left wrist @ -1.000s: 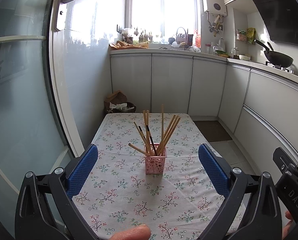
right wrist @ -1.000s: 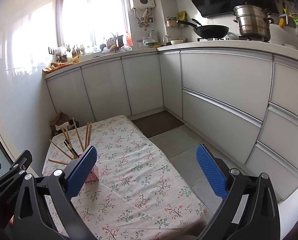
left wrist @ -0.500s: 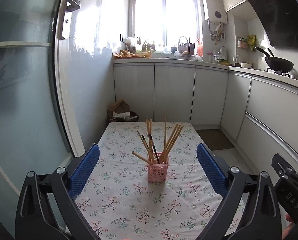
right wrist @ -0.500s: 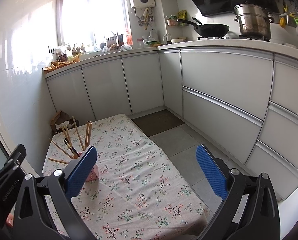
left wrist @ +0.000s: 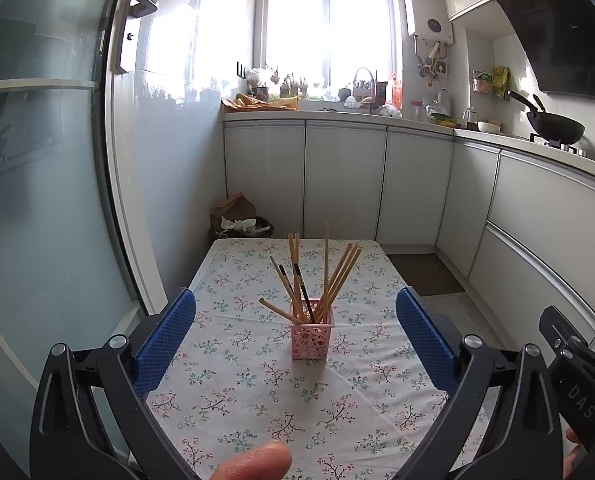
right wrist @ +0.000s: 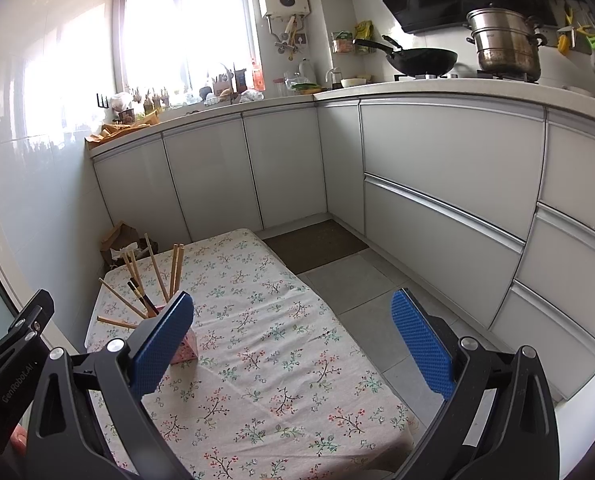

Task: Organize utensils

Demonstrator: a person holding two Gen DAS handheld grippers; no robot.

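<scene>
The chopsticks (left wrist: 317,276) are all stood in the pink cup (left wrist: 311,340) on the worktop (left wrist: 257,384) (none seen lying loose). Both grippers, left (left wrist: 296,336) and right (right wrist: 293,340), are held wide and empty. Little seems left.

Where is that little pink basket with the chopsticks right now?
The pink basket stands on the floral tablecloth, centred ahead of the open left claw; in the right view it sits far left, behind a blue pad.
</scene>
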